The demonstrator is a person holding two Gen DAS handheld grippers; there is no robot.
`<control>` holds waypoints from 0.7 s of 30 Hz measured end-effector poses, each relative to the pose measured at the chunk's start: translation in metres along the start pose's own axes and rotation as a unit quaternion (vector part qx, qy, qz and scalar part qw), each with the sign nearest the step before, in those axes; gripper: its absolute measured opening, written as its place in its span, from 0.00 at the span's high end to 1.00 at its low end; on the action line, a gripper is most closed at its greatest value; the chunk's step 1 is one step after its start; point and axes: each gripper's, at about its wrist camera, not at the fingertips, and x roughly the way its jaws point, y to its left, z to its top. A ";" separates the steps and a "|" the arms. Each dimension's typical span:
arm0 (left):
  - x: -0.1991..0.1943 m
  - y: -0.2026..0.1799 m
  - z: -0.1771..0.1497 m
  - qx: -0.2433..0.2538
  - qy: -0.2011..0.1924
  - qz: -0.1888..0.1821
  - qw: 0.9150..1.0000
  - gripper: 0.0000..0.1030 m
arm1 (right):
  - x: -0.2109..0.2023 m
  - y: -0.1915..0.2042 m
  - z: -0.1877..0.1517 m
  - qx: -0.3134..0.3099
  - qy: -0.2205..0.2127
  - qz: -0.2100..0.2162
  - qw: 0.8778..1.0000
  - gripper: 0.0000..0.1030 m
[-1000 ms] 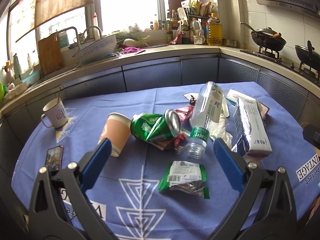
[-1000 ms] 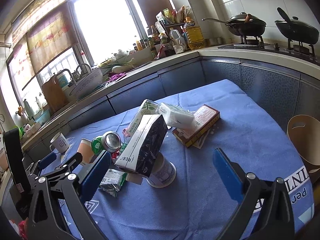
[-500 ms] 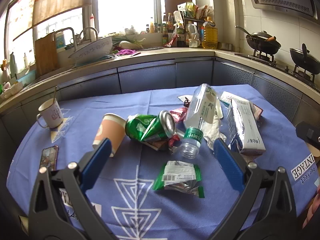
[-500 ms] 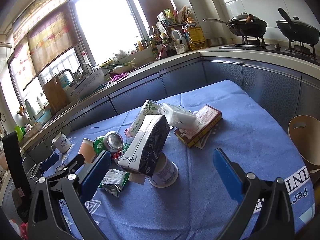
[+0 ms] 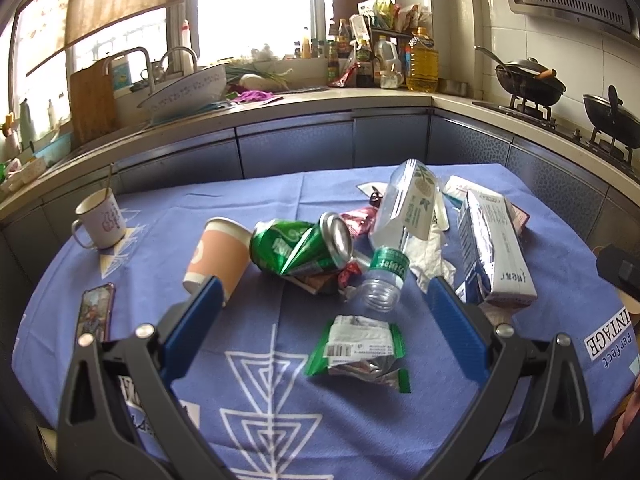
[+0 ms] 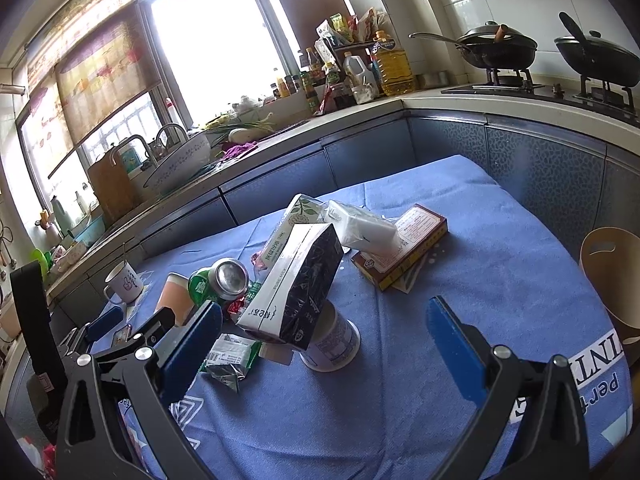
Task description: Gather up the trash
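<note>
A heap of trash lies on the blue tablecloth [image 5: 256, 364]: a crushed green can [image 5: 300, 246], an orange paper cup [image 5: 216, 256] on its side, a clear plastic bottle [image 5: 400, 232], a milk carton [image 5: 496, 244], a green-edged foil wrapper [image 5: 360, 348]. My left gripper [image 5: 326, 316] is open and empty, above the wrapper. My right gripper [image 6: 324, 328] is open and empty, facing the milk carton [image 6: 296, 284], which leans on a white tub [image 6: 332, 340]. A red box [image 6: 400, 244] lies behind.
A white mug [image 5: 100, 220] and a phone [image 5: 94, 312] sit at the table's left. A tan bin [image 6: 612, 280] stands off the table's right edge. The left gripper shows in the right wrist view [image 6: 104, 320]. A kitchen counter with sink and stove curves behind.
The left gripper has drawn back and risen slightly, so the trash looks a little farther. The right gripper has barely shifted. Both stay open.
</note>
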 end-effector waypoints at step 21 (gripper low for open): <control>0.007 0.000 -0.005 0.000 0.020 0.008 1.000 0.05 | 0.000 -0.006 -0.002 0.009 0.006 0.011 1.000 0.04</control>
